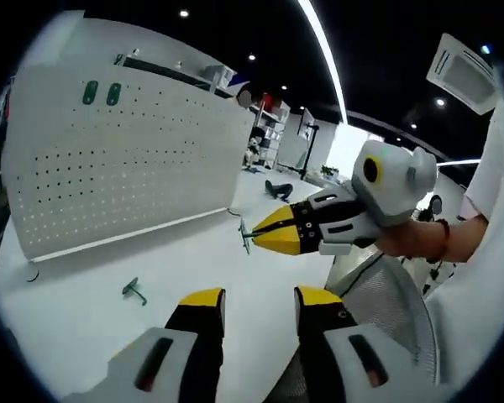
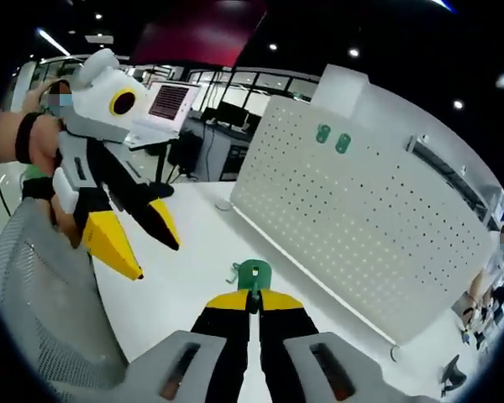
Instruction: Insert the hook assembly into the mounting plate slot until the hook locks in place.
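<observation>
Right tool (image 2: 254,300), jaws clamped on a small green hook (image 2: 254,274) with a thin wire stem, held above the white bench (image 2: 193,277) and aimed toward the white pegboard (image 2: 361,218) standing at the far side. Left tool (image 1: 255,304), jaws apart and holding nothing, hanging over the bench. A second hook (image 1: 134,290) lies on the bench, near the pegboard's lower edge and well apart from the held one. The hook looks light and stiff, though its wire probably bends under side load; a grip on the flat green tab, as here, likely suits insertion. Two green tabs (image 2: 333,138) already sit high on the pegboard
</observation>
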Motion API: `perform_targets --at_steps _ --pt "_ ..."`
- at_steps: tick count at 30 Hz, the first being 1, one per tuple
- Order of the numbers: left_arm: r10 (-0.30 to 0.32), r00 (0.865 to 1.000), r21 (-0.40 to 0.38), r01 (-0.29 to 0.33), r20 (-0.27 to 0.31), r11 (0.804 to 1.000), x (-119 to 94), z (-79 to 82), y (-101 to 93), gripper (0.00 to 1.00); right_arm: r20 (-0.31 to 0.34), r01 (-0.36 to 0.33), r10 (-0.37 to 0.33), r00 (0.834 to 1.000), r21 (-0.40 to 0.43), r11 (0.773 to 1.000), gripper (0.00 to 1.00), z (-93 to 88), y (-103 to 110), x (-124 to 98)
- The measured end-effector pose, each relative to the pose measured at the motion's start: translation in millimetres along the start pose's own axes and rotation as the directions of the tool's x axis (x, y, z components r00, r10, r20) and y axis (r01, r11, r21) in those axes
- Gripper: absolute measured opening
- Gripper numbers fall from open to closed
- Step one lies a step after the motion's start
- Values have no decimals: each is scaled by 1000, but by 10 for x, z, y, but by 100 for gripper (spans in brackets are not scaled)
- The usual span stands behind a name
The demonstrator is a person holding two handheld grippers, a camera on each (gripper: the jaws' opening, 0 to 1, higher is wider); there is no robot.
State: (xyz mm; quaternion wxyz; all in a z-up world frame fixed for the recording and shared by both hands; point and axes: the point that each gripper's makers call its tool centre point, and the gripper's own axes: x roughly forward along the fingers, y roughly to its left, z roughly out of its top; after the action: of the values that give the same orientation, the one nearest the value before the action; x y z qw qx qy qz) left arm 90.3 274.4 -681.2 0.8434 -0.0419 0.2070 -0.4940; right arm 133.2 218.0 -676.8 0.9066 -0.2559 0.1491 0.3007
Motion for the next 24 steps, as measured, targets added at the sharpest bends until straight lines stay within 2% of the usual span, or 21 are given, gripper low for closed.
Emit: perform_targets --at_steps 1,5,9,12,16,20,24 --pt "9 1000 30 -10 21 999 -3 32 6 36 4 3 -3 1000 4 1000 1 16 -18 -3" --pt "43 998 57 -45 43 997 3 45 21 42 25 26 -27 999 46 999 1 79 -127 -27" --pt "77 995 94 -83 67 992 -2 46 30 53 42 36 -40 998 95 995 1 112 -205 -28" --pt "90 993 95 -97 74 991 -9 44 27 63 50 32 -35 998 72 997 1 132 -214 -12" --pt "86 994 96 -92 67 991 -8 33 23 62 51 43 -48 998 87 995 1 160 -268 14" --pt "80 994 106 -88 71 990 -7 29 15 67 55 50 -57 997 123 991 1 189 -307 57" --pt "83 993 112 -92 82 989 -13 42 6 69 72 85 -97 993 158 984 1 237 -409 95"
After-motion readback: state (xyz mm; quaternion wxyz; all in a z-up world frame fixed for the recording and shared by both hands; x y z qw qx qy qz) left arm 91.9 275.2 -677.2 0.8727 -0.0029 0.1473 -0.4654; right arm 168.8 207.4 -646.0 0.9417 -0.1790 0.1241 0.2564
